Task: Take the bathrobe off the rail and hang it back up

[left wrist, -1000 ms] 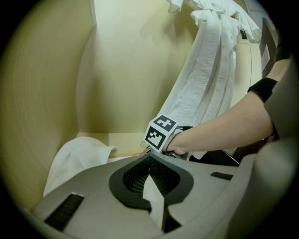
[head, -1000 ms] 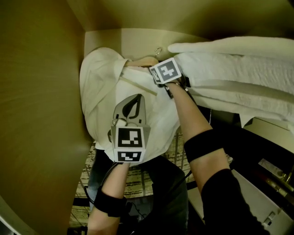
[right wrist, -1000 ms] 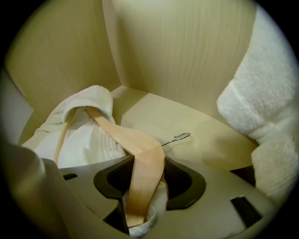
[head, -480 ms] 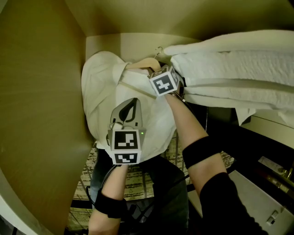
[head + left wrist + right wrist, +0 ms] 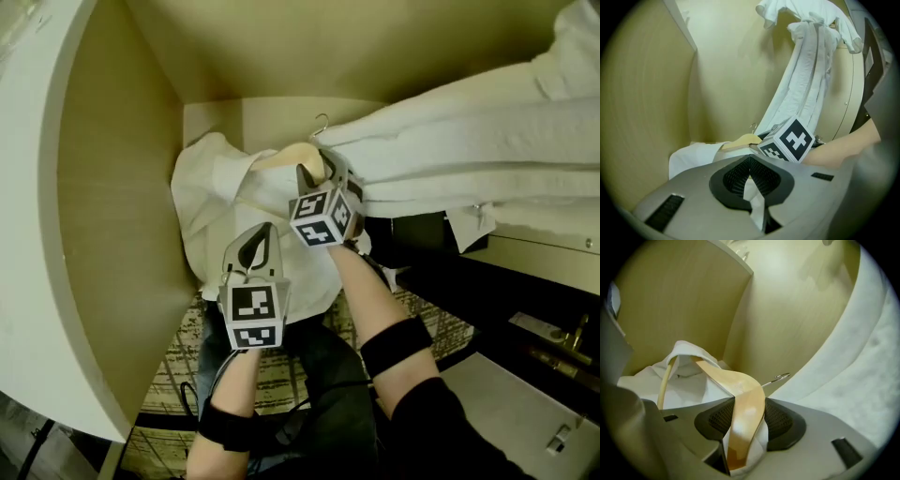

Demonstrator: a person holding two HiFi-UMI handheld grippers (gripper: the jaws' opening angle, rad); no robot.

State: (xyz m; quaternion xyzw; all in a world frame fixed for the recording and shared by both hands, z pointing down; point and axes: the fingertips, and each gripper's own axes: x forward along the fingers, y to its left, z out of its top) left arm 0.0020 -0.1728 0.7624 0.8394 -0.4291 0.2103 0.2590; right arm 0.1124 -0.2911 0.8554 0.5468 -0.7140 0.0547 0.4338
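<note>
While right tool (image 5: 744, 420) clamps hanger (image 5: 723, 376), bathrobe (image 5: 211, 192) beneath

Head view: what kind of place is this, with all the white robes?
Most likely inside a wardrobe, maybe in a hotel room: wood-panel walls close around, a white bathrobe on a wooden hanger, and a thick towelling robe hanging beside it.
</note>
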